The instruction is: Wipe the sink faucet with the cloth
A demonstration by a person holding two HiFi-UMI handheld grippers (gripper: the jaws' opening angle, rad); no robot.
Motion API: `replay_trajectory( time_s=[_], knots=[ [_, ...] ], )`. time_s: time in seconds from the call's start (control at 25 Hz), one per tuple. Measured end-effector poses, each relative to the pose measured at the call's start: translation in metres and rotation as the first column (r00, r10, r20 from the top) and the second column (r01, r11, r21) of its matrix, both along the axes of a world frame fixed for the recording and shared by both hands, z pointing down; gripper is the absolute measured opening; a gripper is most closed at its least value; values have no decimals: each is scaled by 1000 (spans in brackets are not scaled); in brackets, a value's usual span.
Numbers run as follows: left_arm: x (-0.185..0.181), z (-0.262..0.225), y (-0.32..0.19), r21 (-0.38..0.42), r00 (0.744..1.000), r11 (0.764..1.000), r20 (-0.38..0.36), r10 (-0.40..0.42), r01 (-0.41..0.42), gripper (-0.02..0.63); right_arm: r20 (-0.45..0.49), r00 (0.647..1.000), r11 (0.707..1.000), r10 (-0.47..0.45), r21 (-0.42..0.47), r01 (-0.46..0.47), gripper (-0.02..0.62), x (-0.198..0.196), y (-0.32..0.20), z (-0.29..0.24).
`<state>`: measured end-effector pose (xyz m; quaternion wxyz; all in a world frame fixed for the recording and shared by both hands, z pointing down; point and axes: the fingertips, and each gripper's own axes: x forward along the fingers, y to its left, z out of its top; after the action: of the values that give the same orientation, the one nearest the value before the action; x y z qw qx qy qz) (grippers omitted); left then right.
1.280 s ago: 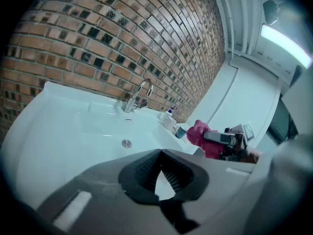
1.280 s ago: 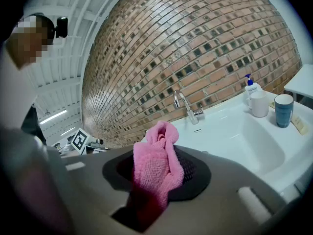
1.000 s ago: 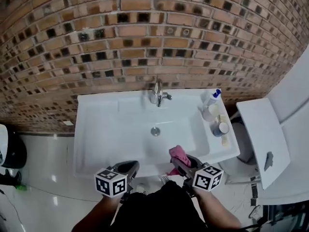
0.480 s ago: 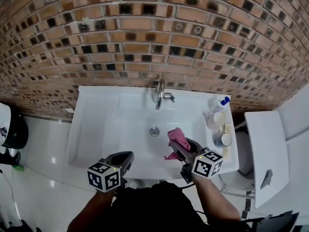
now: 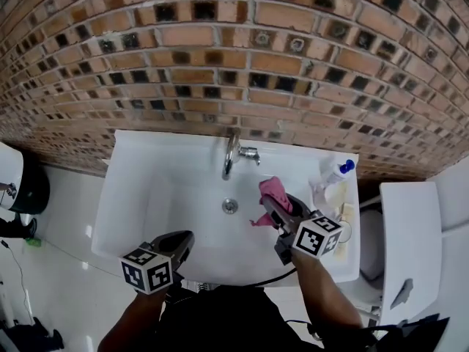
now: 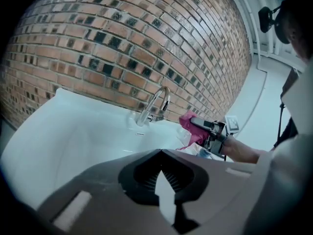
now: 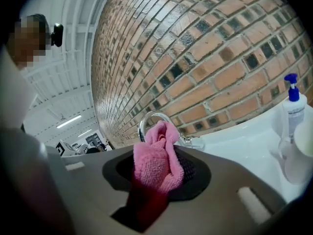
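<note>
A chrome faucet point(image 5: 231, 155) arches over the white sink point(image 5: 161, 196) against the brick wall; it also shows as the faucet point(image 6: 155, 106) and the faucet point(image 7: 146, 124) behind the cloth. My right gripper point(image 5: 272, 202) is shut on a pink cloth point(image 5: 272, 194), held over the basin just right of the faucet and short of it. The bunched cloth point(image 7: 157, 155) fills the right jaws. My left gripper point(image 5: 185, 240) hangs at the sink's near edge with its jaws closed on nothing point(image 6: 161, 177). The right gripper and cloth point(image 6: 191, 129) appear in the left gripper view.
A drain point(image 5: 230, 206) sits mid-basin. A white pump bottle with blue top point(image 5: 333, 173) and small containers point(image 5: 338, 229) stand on the sink's right ledge. A white toilet lid point(image 5: 407, 237) lies to the right, a black bin point(image 5: 22, 189) to the left.
My right gripper has carried the pink cloth forward from the sink's near edge to beside the faucet. The left gripper stayed near the front rim.
</note>
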<state>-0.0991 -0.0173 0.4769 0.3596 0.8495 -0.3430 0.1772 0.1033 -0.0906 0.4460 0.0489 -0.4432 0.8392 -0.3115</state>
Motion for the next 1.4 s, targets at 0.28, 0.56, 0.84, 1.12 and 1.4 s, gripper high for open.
replay_trajectory(
  time_s=[0.28, 0.56, 0.84, 1.12, 1.4],
  knots=[
    [29, 9, -13, -27, 999, 999, 26, -39, 40, 3, -175, 984, 1000, -19, 18, 23, 137, 43, -66, 33],
    [54, 20, -23, -68, 996, 994, 26, -82, 84, 3, -309, 945, 993, -112, -53, 101, 135, 41, -119, 95],
    [59, 33, -24, -116, 991, 986, 67, -116, 123, 3, -313, 933, 983, -175, -114, 146, 132, 32, -157, 126],
    [63, 40, -35, -132, 988, 981, 81, -134, 144, 3, -381, 896, 972, -227, -142, 186, 127, 26, -166, 146],
    [72, 45, -36, -147, 989, 980, 77, -125, 135, 3, -498, 831, 969, -247, -121, 216, 126, 23, -165, 152]
  ],
)
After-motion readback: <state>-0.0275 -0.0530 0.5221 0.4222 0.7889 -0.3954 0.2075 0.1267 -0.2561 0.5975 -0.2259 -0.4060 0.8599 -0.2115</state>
